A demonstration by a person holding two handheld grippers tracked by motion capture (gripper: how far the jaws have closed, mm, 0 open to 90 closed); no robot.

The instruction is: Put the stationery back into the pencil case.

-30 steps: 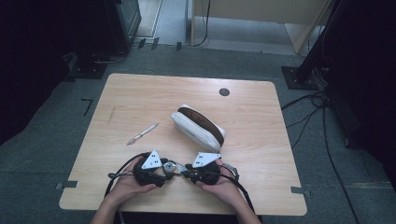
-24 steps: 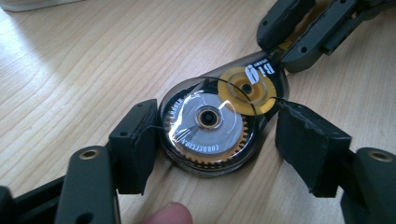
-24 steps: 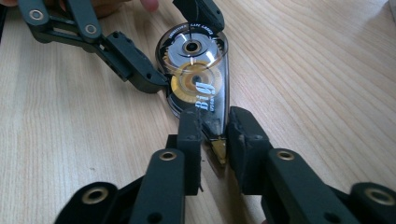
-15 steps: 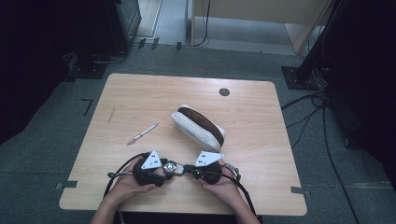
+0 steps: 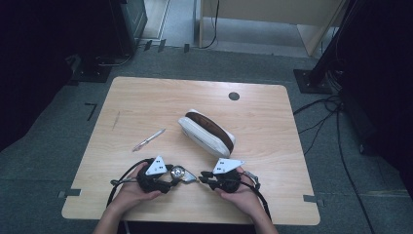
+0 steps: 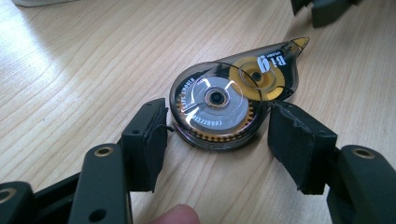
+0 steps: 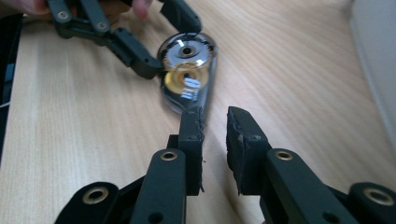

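At the near edge of the table (image 5: 146, 97), the left gripper (image 6: 219, 140) has its jaws on both sides of the correction tape dispenser (image 6: 229, 100), which lies flat on the wood. The jaws have just been closing, and now both pads (image 6: 299, 144) touch its round body. The right gripper (image 7: 214, 126) faces it, with the jaws almost together and a narrow gap between; they have opened slightly again, and the tip of the dispenser is just before them. Both hands stay at the same place as before. Farther away, the white pencil case (image 5: 207, 132) and the pen (image 5: 148, 140) lie unmoved.
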